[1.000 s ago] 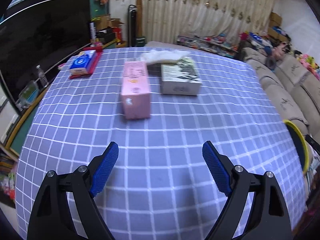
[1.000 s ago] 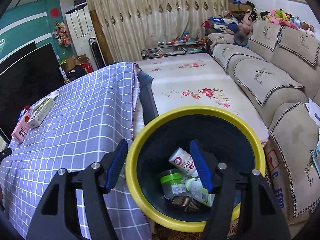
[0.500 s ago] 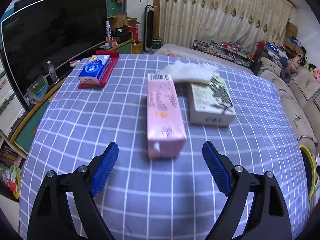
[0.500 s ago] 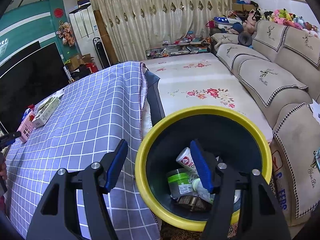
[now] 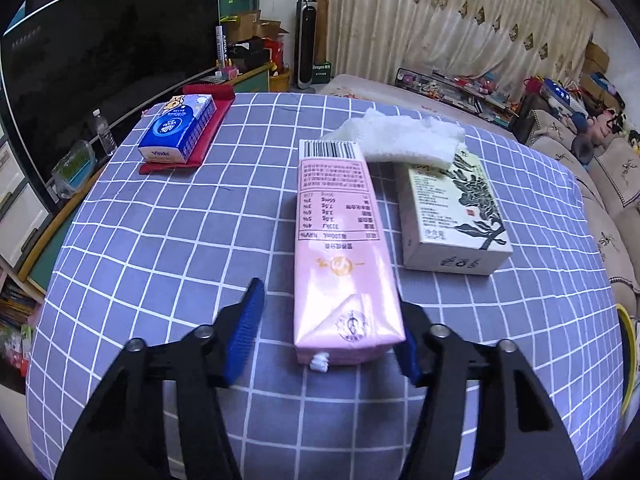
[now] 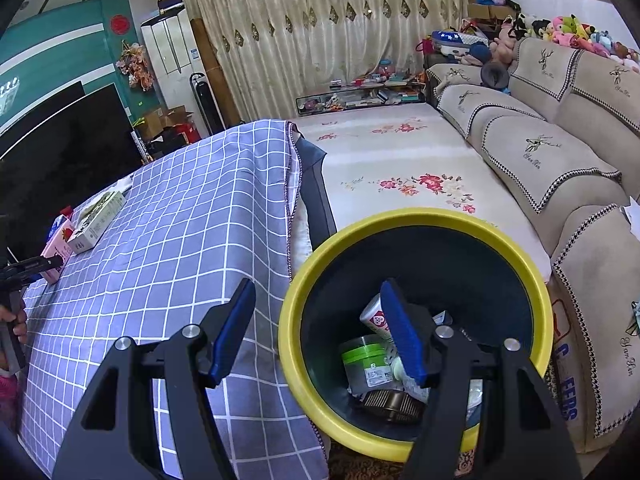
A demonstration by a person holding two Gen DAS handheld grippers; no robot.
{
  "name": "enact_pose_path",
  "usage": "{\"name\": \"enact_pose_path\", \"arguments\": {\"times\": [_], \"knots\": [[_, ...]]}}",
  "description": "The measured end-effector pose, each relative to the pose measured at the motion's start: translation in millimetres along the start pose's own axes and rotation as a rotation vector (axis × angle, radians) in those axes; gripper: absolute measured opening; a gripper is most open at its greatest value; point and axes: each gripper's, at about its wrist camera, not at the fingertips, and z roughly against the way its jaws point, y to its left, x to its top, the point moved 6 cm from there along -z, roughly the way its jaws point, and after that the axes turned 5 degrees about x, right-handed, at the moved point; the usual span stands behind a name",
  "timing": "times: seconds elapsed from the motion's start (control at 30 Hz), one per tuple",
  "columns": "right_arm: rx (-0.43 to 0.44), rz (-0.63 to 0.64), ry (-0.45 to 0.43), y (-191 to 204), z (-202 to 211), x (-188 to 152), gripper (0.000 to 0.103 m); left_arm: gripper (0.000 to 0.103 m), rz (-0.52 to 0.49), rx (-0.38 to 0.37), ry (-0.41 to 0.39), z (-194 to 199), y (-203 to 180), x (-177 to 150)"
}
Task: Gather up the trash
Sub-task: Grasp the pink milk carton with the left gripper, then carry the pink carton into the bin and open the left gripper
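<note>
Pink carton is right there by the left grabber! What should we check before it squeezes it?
1. Left gripper open wide enough: ok, jaws are apart.
2. Pink carton between the fingers: ok, its near end sits between them.
3. Centred: not ok, the carton lies against the right finger, with a gap at the left one.
4. White box clear of the carton: ok, a strip of tablecloth shows between.
5. Carton empty: cannot tell.
6. Yellow-rimmed bin ready: ok, open, under the open right gripper.

Both grippers' jaws apart, nothing gripped.
</note>
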Motion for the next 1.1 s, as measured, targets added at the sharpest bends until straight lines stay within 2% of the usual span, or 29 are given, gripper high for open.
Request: {"name": "enact_pose_path", "arguments": {"times": [0.07, 0.23, 0.4, 0.6, 0.8, 0.93, 1.03, 1.1], "knots": [[0.005, -0.001, -0.002, 1.1, -0.2, -0.5, 0.062, 0.039, 0.005, -0.008, -0.001, -1.8, 1.5, -0.5], [0.013, -0.001, -0.004, 2.6, 1.0, -0.8, 0.062, 0.039, 0.010, -0.012, -0.056, 14.2, 6.6, -1.0], [0.021, -0.005, -0.001, 2.4, 1.7, -2.1, 0.062, 0.039, -0.060, 0.005, -0.134, 55.3, 6.7, -3.3], [0.027, -0.012, -0.016, 2.3, 6.1, -1.7, 0.062, 0.039, -0.179, -0.087, -0.162, 110.5, -16.9, -13.8], [-0.002, -0.044, -0.087, -13.3, 39.3, 3.1, 0.062, 0.039, -0.331, -0.256, -0.163, 155.4, -90.9, -36.2], [-0.048, -0.059, -0.120, -30.8, 67.3, -0.1, 0.064, 0.039, -0.453, -0.415, -0.110, 166.8, -168.7, -60.7], [-0.098, -0.065, -0.140, -45.9, 86.0, -4.8, 0.064, 0.039, -0.549, -0.501, -0.067, 167.4, -230.0, -79.5], [-0.122, -0.081, -0.152, -56.0, 97.7, -9.2, 0.065, 0.039, -0.606, -0.528, -0.055, 167.3, -263.3, -90.7]]}}
